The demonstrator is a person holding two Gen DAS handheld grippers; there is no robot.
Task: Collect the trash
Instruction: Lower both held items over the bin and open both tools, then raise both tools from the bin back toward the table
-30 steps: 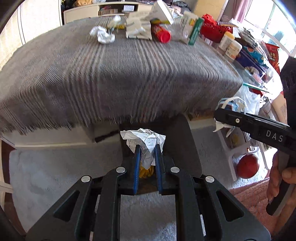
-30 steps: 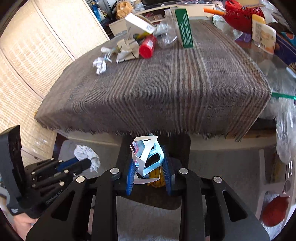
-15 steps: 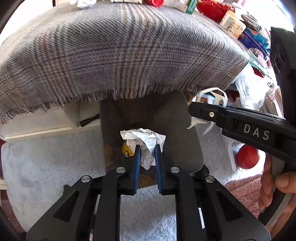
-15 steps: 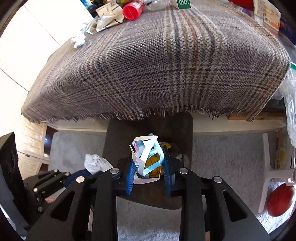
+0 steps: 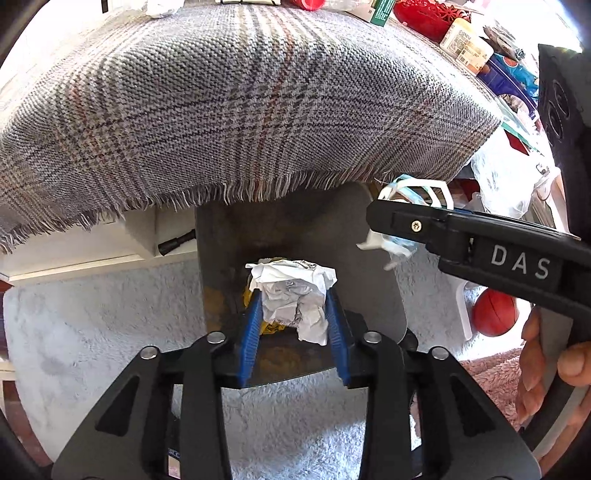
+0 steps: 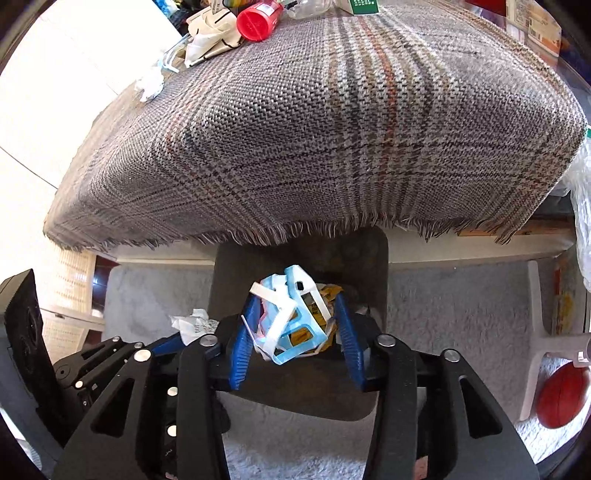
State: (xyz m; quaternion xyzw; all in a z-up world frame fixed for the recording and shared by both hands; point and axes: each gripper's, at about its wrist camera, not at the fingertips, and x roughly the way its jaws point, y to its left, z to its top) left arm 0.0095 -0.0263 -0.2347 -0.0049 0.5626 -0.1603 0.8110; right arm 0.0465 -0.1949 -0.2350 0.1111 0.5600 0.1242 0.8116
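Inventory, both grippers over the dark bin (image 5: 303, 221) on the floor, just below the near edge of the plaid-covered surface (image 5: 240, 103).

1. Left gripper (image 5: 293, 314): we see its blue pads spread a bit, crumpled white paper wad (image 5: 295, 295) between them and touching both. Whether it's gripped or just let go, we can't tell. Wad sits over the bin mouth.
2. Right gripper (image 6: 295, 317): pads apart, w/ a blue-and-white torn carton piece (image 6: 291, 314) between them, leaning on the left pad, gap at the right pad. Also over the bin; yellow wrappers (image 6: 325, 295) in the bin behind it.
3. Far end of surface: red-capped container (image 6: 256, 22), white crumpled scraps (image 6: 149, 85), green box (image 6: 360, 4).
4. Grey rug (image 5: 103, 314) under the bin; red ball (image 6: 563, 395) on the floor at right.
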